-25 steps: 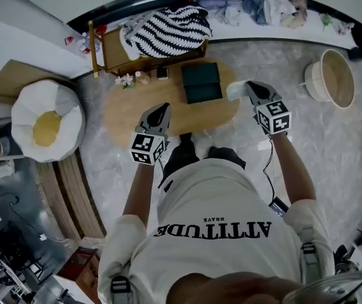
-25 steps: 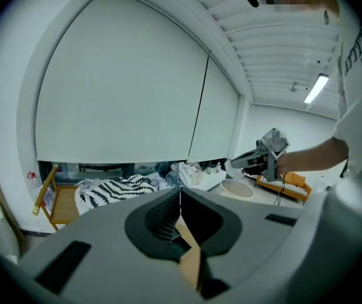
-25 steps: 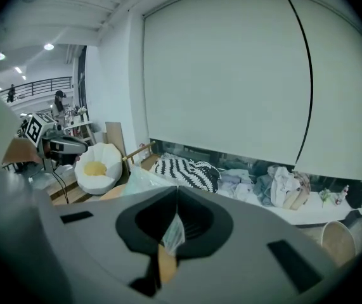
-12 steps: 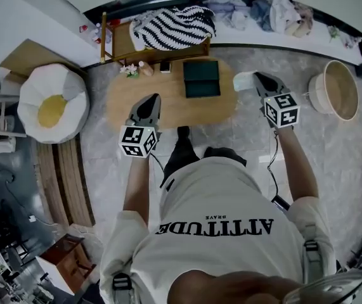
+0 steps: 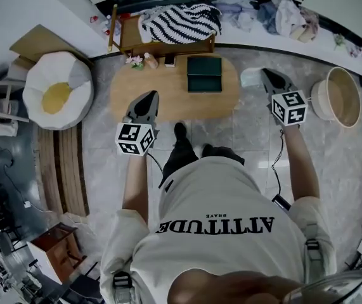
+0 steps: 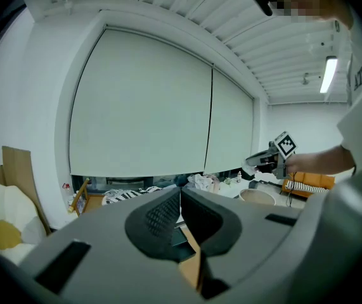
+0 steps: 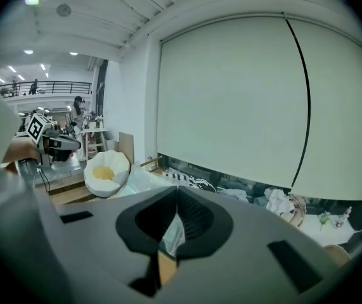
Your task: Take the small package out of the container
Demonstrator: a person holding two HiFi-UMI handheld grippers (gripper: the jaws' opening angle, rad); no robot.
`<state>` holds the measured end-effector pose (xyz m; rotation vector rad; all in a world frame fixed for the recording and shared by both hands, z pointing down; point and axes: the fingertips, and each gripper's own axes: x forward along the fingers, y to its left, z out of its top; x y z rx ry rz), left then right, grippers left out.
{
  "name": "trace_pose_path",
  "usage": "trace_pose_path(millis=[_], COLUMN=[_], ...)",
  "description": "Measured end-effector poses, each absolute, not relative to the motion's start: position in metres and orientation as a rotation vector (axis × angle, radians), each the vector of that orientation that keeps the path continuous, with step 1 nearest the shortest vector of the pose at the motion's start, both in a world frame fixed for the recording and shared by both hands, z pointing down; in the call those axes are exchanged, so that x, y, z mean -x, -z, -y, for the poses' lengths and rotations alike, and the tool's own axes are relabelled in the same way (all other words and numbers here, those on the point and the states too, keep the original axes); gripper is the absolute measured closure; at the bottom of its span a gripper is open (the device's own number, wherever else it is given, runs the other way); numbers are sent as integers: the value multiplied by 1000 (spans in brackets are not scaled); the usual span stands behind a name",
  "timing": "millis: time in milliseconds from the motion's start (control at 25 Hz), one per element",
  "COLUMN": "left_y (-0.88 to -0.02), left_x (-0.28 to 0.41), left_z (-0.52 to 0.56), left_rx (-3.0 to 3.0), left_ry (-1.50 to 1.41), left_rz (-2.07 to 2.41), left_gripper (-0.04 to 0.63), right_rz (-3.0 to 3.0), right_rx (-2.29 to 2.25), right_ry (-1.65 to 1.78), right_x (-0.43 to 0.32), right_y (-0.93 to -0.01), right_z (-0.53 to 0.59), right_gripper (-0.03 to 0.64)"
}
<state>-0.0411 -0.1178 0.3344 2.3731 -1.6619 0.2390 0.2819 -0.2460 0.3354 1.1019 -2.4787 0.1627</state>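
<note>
— What is looking dark green?
— The container (image 5: 204, 75), sitting on the tan desk (image 5: 168, 100). The far cloth (image 5: 181, 23) is showing black-and-white stripes, the left cushion (image 5: 57, 97) white around yellow, the small package (image 5: 250, 76) pale.

Both arms outstretched; left claw (image 5: 150, 96) jaws together, empty; right claw (image 5: 265, 73) clamped on small package (image 5: 250, 76).

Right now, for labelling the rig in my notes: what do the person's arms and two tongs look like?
The left grey wedge-shaped tongs and the right grey wedge-shaped tongs each carry a white cube with black square markers. A thin black cable trails from the right one. The person wears a white short-sleeved T-shirt with black lettering.
</note>
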Motion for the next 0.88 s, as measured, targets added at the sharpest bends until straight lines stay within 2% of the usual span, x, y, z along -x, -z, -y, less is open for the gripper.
trace_pose_path(millis=[880], left_y=[-306], left_x=[121], left_z=[70], left_rx=[-2474], left_ry=[-249], left_rz=[1598], left_gripper=[572], right_rz=[2481], right_rx=[-1307], right_ry=[-118], right_x=[-241], right_y=[-287], right_z=[175], right_gripper=[594])
